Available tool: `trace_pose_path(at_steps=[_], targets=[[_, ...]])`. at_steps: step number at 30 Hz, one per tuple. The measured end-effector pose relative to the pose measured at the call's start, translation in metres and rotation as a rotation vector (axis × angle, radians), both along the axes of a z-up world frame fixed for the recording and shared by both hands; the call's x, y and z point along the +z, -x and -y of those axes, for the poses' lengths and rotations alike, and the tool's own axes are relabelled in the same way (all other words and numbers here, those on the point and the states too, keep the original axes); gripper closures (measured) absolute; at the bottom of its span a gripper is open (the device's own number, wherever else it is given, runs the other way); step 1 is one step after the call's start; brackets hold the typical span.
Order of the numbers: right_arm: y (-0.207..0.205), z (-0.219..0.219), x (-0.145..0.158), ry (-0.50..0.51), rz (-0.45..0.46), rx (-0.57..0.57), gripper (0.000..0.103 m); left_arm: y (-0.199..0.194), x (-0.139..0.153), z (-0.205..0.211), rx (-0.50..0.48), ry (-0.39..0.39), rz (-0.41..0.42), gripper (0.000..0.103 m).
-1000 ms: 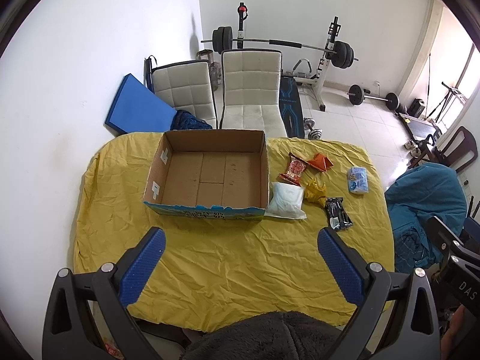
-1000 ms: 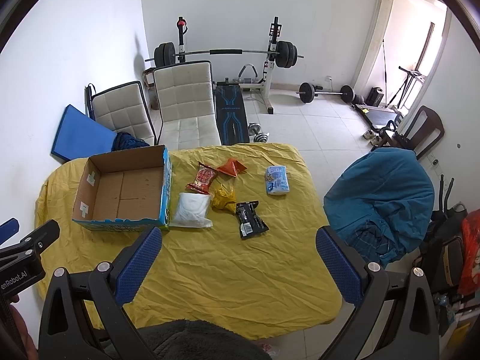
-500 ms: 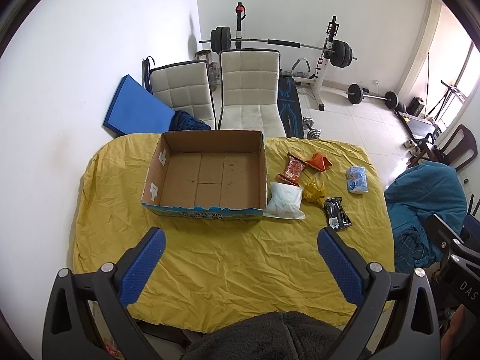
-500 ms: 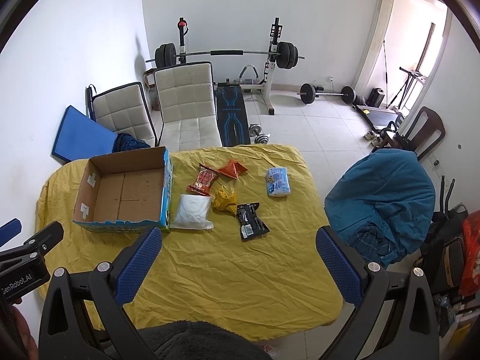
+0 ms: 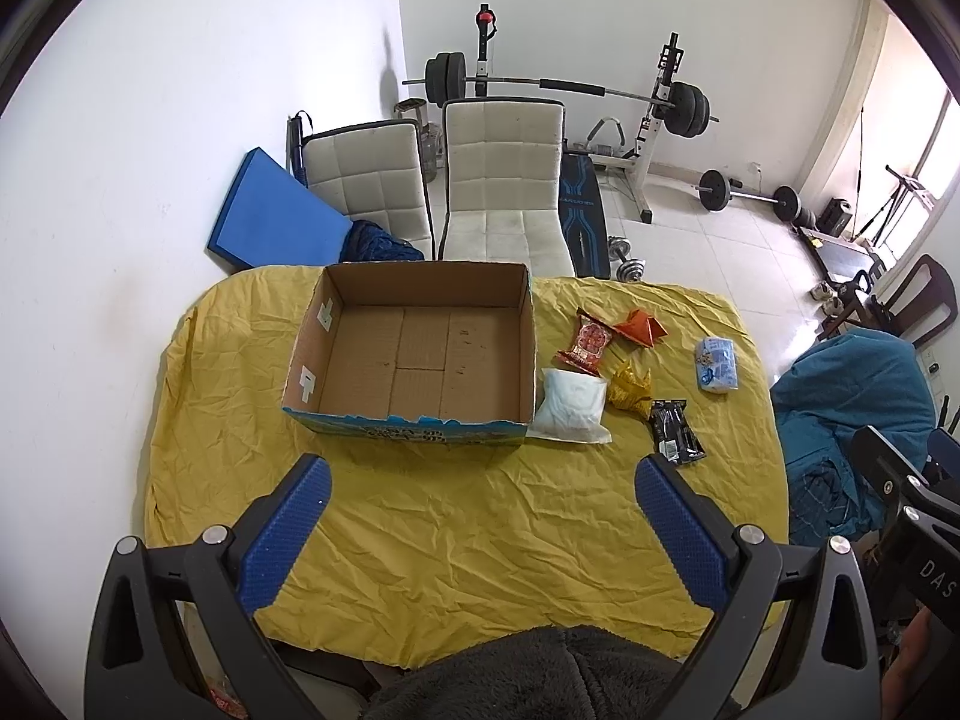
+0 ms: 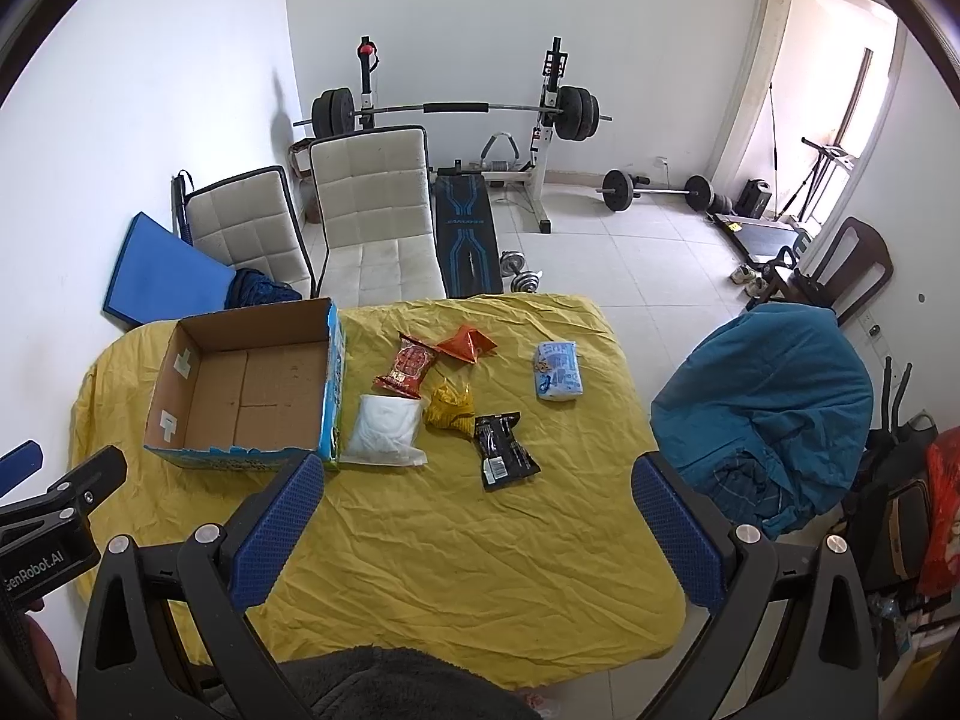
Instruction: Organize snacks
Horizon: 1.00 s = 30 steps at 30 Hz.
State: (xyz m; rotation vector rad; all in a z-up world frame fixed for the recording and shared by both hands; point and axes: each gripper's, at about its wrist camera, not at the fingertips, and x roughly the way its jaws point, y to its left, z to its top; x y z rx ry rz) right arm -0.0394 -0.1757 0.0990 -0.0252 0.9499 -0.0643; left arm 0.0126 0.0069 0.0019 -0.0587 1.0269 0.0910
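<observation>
Nearest, the left gripper [image 5: 483,483] and the right gripper [image 6: 479,483] both hang above the near edge of the table with the wrinkled yellow cloth [image 6: 480,552], fingers wide apart and empty. Further in lie the black flat packet [image 6: 506,451] and the white soft pouch [image 6: 387,431], the pouch touching the open brown cardboard box [image 5: 420,354] near the left edge. The other snacks lie beyond. I think a thin packet may slip, because the loose cloth can bunch under the fingers.
</observation>
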Motion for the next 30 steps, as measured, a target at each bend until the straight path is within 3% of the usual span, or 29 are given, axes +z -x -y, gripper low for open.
trace_pose_path(at_steps=[7, 14, 20, 30], targets=[[-0.010, 0.004, -0.007, -0.013, -0.016, 0.000, 0.000, -0.009, -0.005, 0.001, 0.007, 0.005, -0.012, 0.000], [-0.045, 0.042, -0.041, -0.047, -0.091, -0.053, 0.000, -0.035, -0.024, 0.012, -0.013, 0.022, -0.024, 0.000], [-0.106, 0.096, -0.109, -0.039, -0.230, -0.090, 0.000, -0.093, -0.066, 0.043, -0.076, 0.018, -0.086, 0.000], [-0.245, 0.176, -0.249, -0.060, -0.425, -0.083, 0.000, -0.249, -0.186, 0.112, -0.182, -0.008, -0.306, 0.000]])
